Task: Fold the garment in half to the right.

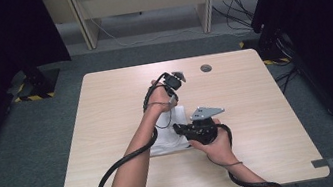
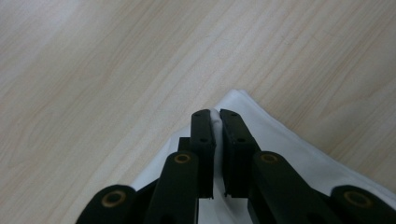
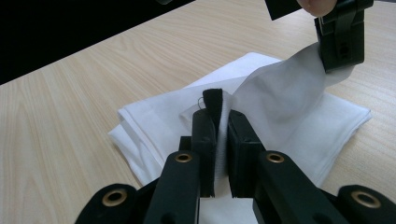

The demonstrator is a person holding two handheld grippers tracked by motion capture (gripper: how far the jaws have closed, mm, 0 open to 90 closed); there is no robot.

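My left gripper [image 1: 176, 80] sits at about eleven o'clock from the middle of the table [image 1: 110, 133], and its black jaws are pressed together on a corner of the white cloth [image 1: 169, 141]. In the left gripper view the jaws [image 2: 217, 122] stand nearly touching, with a thin sliver of white fabric between their tips and the cloth's pointed corner spreading out beneath them. The cloth is soft, matte and thin, folded into a rough square with hemmed edges, and it lies near the centre of the table, just under my hands.

Moving right, my right gripper [image 1: 188, 129] lies at about five o'clock from the left one, low over the cloth, with the grey three-cornered plate on top. In the right gripper view its jaws [image 3: 222, 122] are pinching a fold of the cloth [image 3: 159, 112], together with a short strip of black fuzzy material that stands up between the tips. From there the top layer rises in a taut, smooth sheet to one o'clock, where the left gripper [image 3: 340, 44] holds it.

The table is pale wood-grain laminate, smooth and rectangular with rounded corners. A small round dark grommet [image 1: 206, 68] sits at its far edge. My left forearm crosses over the cloth's near-left part in the high view.
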